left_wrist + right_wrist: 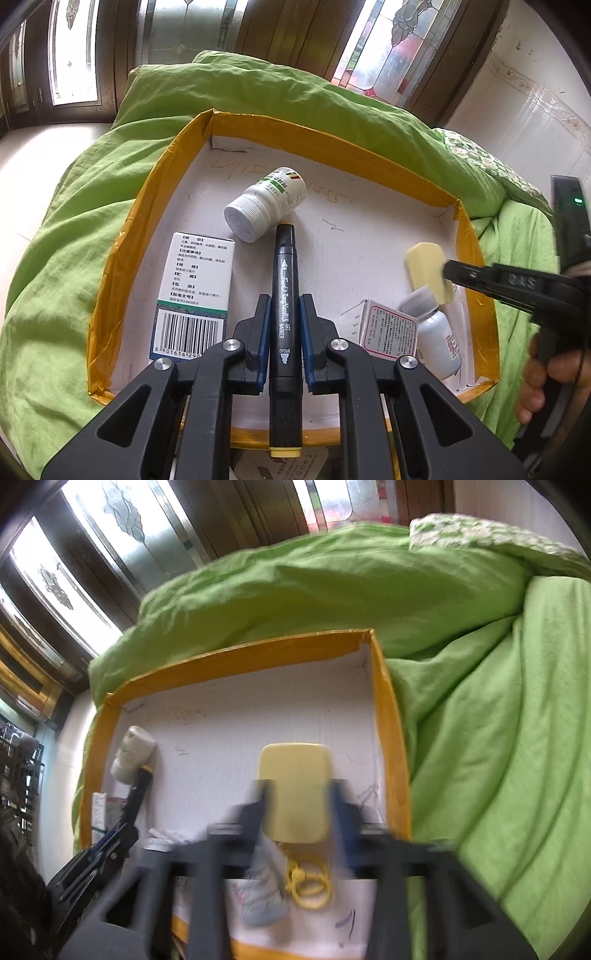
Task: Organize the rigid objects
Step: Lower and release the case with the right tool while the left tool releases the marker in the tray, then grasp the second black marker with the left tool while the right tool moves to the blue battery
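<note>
Left fingers (284, 332) grip marker (285, 295); right fingers (299, 805) grip yellow block (295, 794); tray (332, 144) holds bottles, cartons.

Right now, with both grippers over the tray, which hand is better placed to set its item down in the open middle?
Right, probably. The right gripper, holding the pale yellow block, hangs beside the tray's bare floor. The left gripper holds a black marker whose tip meets the white pill bottle.

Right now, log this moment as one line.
left gripper: shut on black marker | right gripper: shut on yellow block | both over tray
</note>
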The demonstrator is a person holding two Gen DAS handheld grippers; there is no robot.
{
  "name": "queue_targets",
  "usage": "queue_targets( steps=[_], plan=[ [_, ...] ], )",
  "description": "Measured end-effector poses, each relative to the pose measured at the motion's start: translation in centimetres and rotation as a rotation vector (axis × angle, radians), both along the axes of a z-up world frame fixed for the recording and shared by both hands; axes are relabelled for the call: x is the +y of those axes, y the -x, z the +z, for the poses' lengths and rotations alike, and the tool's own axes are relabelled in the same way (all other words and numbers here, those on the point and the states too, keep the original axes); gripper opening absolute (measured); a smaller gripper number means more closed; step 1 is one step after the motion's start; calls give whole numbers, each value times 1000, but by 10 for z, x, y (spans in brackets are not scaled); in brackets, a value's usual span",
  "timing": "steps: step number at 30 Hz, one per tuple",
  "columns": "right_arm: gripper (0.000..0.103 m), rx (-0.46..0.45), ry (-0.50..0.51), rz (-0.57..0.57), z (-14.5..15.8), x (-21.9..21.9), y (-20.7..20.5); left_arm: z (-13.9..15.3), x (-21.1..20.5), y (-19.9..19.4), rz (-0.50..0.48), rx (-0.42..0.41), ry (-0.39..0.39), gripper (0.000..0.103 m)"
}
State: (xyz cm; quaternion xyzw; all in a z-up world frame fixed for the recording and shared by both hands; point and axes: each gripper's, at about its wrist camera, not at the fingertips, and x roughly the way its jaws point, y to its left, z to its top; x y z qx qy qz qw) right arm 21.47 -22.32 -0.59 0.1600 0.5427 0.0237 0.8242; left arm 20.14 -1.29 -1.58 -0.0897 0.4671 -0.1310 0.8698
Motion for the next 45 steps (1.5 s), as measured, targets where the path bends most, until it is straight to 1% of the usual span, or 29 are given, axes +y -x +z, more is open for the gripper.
queue_targets(
  steps=[2,5,8,13,15,16,18,19,20,21,22,23,24,26,28,31,33,34,36,38,40,42,45],
  plan=[
    [14,3,-39,-7,-6,-2,-7,0,-1,-1,-2,-5,-2,12],
    [14,-17,-7,6,-3,1,-12,-1,-2,1,-6,-14,-14,12],
    [14,-28,4,18,-3,5,-15,-1,-3,3,-6,-22,-17,12],
    [14,-33,-20,8,1,3,-5,-1,-2,4,2,-24,-8,12],
    [15,-41,-38,-1,6,1,3,0,-4,6,0,-27,-19,13],
    [18,-47,-48,-6,9,0,7,2,-5,6,0,-30,-24,13],
    [26,-67,-71,-16,17,-3,23,6,-6,9,-2,-42,-36,15],
    [33,-76,-78,-22,20,-6,31,9,-7,11,-3,-51,-45,16],
    [38,-89,-81,-32,24,-8,44,12,-8,14,-3,-64,-54,24],
    [40,-96,-79,-36,26,-10,54,16,-9,17,1,-81,-65,36],
    [43,-100,-76,-38,27,-11,63,20,-9,19,5,-95,-73,43],
    [45,-102,-71,-37,28,-13,78,24,-9,24,12,-120,-83,52],
    [47,-101,-67,-37,28,-13,84,28,-9,28,16,-140,-94,55],
    [55,-98,-51,-35,27,-18,106,35,-8,36,12,-164,-115,55],
    [58,-93,-48,-34,26,-23,127,41,-8,47,5,-184,-138,56],
    [61,-86,-70,-30,26,-28,147,47,-9,64,0,-203,-163,57],
    [62,-90,-70,-20,27,-29,155,48,-10,77,-3,-208,-177,63],
    [63,-94,-68,-13,28,-30,158,48,-11,85,-9,-211,-187,64],
    [63,-97,-65,-4,28,-28,163,43,-10,99,-22,-196,-205,66],
    [63,-95,-76,4,28,-27,167,35,-2,112,-24,-156,-215,66],
    [63,-98,-88,3,28,-27,173,26,9,123,-2,-107,-214,66],
    [63,-102,-94,6,28,-28,178,25,21,131,21,-70,-169,66],
    [63,-92,-111,16,23,-25,179,28,26,142,27,-63,-119,66]
  ],
)
